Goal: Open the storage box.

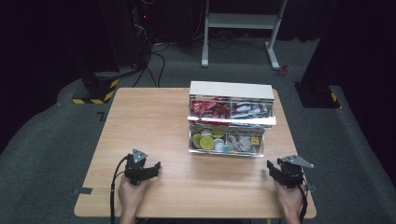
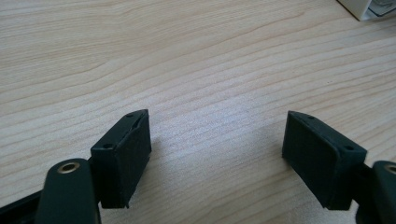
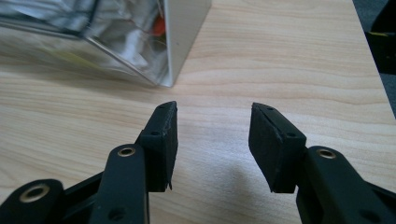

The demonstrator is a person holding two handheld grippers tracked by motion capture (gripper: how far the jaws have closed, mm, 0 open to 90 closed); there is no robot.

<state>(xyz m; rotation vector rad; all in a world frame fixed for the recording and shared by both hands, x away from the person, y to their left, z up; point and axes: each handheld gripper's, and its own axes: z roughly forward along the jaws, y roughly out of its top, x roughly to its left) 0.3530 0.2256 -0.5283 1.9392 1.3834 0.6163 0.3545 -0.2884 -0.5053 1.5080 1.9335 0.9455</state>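
Observation:
A two-tier clear organiser box (image 1: 231, 119) with a white top stands at the middle back of the wooden table (image 1: 149, 121). Red packets fill its upper left compartment (image 1: 208, 108); yellow and white round pieces lie in the lower left one (image 1: 208, 140). My left gripper (image 1: 157, 165) rests low on the table at the front left, open, with bare wood between its pads (image 2: 123, 158). My right gripper (image 1: 271, 166) sits at the front right, open too, nothing between its pads (image 3: 163, 144). The box's near corner (image 3: 180, 51) stands just ahead of it.
The table's right edge (image 3: 369, 51) runs close beside the right gripper. A white desk frame (image 1: 240, 28) and cables stand on the grey floor behind. Yellow-black striped bases (image 1: 95, 91) sit at the far left.

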